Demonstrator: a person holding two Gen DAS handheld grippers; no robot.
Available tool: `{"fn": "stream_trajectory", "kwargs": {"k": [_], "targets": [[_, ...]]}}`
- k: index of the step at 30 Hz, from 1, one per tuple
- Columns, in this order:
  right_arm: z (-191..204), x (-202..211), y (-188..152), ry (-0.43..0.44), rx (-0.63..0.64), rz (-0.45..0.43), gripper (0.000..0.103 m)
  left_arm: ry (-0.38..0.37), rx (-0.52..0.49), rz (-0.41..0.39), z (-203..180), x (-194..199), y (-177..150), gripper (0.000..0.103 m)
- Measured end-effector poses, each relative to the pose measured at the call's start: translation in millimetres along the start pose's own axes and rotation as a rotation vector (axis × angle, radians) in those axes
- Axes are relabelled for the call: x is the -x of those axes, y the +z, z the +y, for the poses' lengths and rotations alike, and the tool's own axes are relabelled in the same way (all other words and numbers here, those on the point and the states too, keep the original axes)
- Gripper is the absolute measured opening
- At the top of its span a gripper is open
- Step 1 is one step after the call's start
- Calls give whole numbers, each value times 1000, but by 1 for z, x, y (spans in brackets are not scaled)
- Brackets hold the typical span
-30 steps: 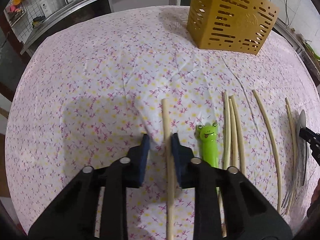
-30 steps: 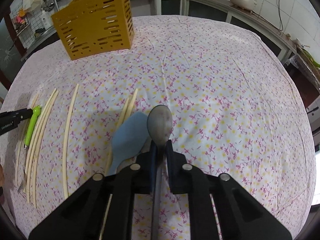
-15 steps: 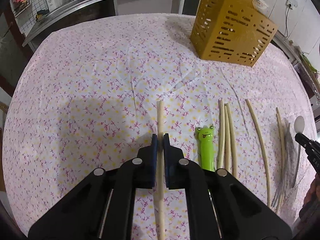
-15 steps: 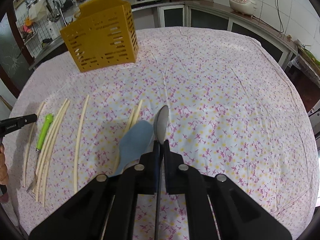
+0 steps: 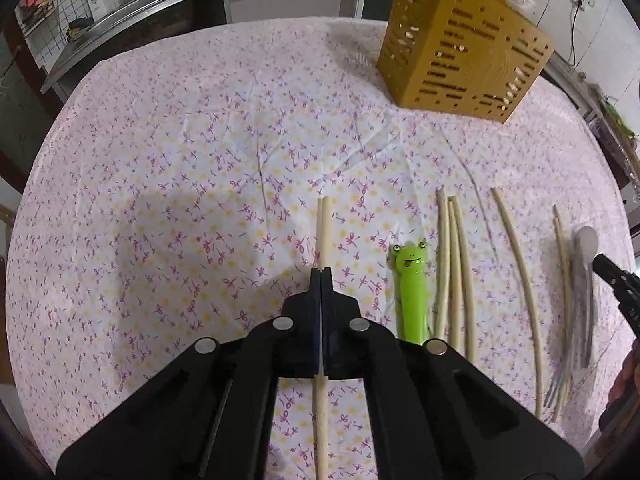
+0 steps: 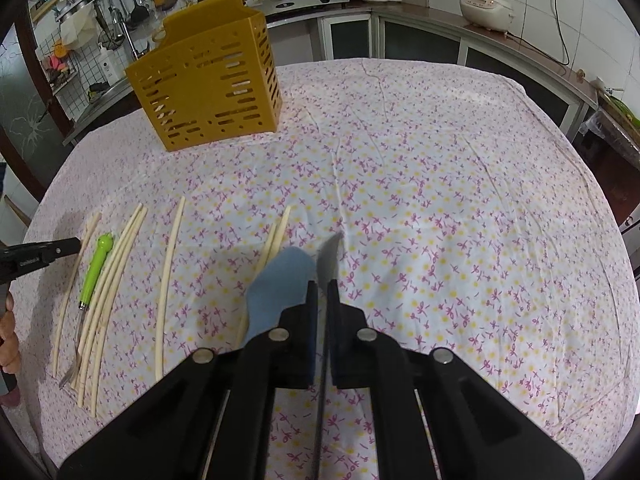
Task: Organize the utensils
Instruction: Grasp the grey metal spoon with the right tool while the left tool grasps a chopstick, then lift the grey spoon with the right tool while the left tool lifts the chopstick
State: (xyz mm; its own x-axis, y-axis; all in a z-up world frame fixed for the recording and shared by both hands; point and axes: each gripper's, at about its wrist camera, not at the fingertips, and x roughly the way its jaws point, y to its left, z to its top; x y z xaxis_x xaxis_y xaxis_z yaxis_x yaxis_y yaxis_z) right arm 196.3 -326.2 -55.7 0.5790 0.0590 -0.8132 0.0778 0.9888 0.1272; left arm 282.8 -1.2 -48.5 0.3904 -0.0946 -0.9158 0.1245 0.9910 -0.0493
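Observation:
My left gripper is shut on a pale chopstick and holds it above the flowered tablecloth. My right gripper is shut on a metal spoon, lifted and turned edge-on. A yellow slotted utensil holder stands at the far side; it also shows in the right wrist view. A green frog-handled fork and several loose chopsticks lie on the cloth. A blue spoon lies just left of my right gripper.
The round table carries a pink flowered cloth. More chopsticks and the green fork lie at its left. Kitchen counters, a sink and a rice cooker stand behind.
My left gripper closed on the chopstick and lifted it. My right gripper rose with the spoon, which has turned edge-on. Both views pulled back from the table.

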Motion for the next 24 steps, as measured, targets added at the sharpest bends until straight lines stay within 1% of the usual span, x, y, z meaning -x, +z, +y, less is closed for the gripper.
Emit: {"fn": "stream_trajectory", "kwargs": {"k": [4, 8, 11, 12, 15, 16, 19, 21, 24], "targets": [[0, -3, -2, 3, 4, 6, 5, 27, -15, -8, -4, -4, 1, 0], [-2, -8, -4, 3, -3, 19, 5, 35, -28, -1, -7, -7, 2, 1], [-6, -12, -4, 11, -13, 39, 5, 39, -23, 2, -7, -8, 4, 5], [-6, -13, -5, 8, -14, 45, 5, 41, -18, 2, -7, -9, 5, 9], [-9, -15, -5, 15, -25, 58, 5, 24, -11, 24, -7, -15, 6, 27], [-10, -15, -4, 16, -29, 62, 5, 18, -11, 30, -7, -17, 5, 30], [-9, -16, -1, 6, -28, 71, 5, 38, -28, 19, -11, -19, 4, 30], [-7, -18, 2, -17, -19, 81, 5, 50, -35, 18, -14, -21, 4, 30], [-11, -17, 5, -34, -23, 88, 5, 52, -39, 27, -20, -26, 9, 30]]}}
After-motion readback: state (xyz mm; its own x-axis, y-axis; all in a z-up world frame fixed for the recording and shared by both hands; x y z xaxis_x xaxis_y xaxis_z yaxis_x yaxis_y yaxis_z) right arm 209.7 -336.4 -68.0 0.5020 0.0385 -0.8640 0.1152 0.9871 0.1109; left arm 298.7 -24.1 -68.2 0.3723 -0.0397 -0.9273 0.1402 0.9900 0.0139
